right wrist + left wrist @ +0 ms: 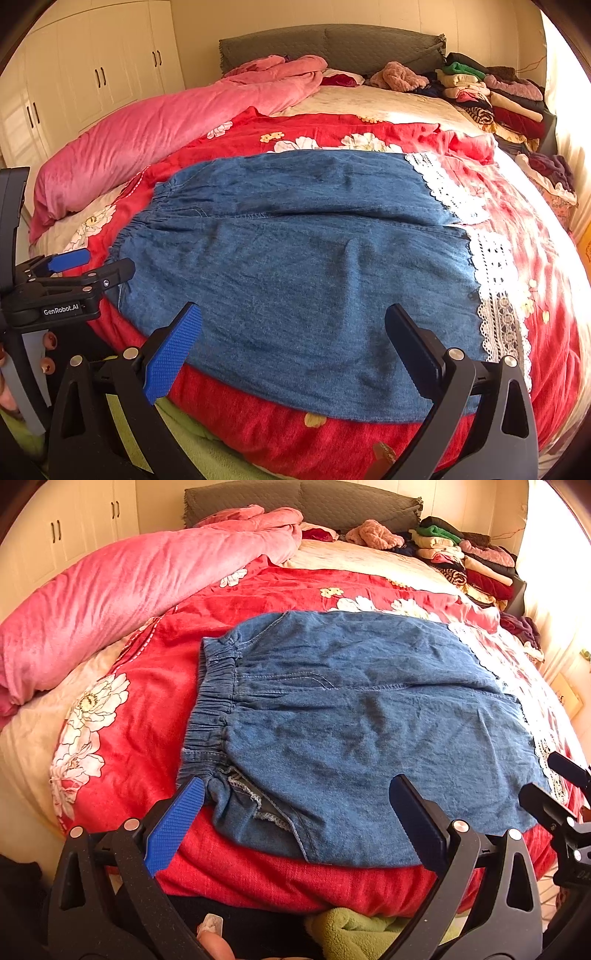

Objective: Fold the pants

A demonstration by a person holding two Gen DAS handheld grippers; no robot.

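Blue denim pants (351, 720) lie flat on the red floral bedspread (155, 716), elastic waistband (214, 709) to the left, white lace hems (491, 280) to the right. They also show in the right wrist view (295, 266). My left gripper (295, 794) is open and empty, hovering over the pants' near edge by the waistband corner. My right gripper (291, 325) is open and empty, over the near edge of the legs. The left gripper also shows at the left of the right wrist view (92, 266), and the right one at the right edge of the left wrist view (554, 782).
A pink blanket (129, 590) lies bunched along the bed's left side. A pile of folded clothes (465, 561) sits at the far right by the grey headboard (314, 502). White wardrobes (92, 81) stand to the left. A green cloth (362, 930) lies below the bed edge.
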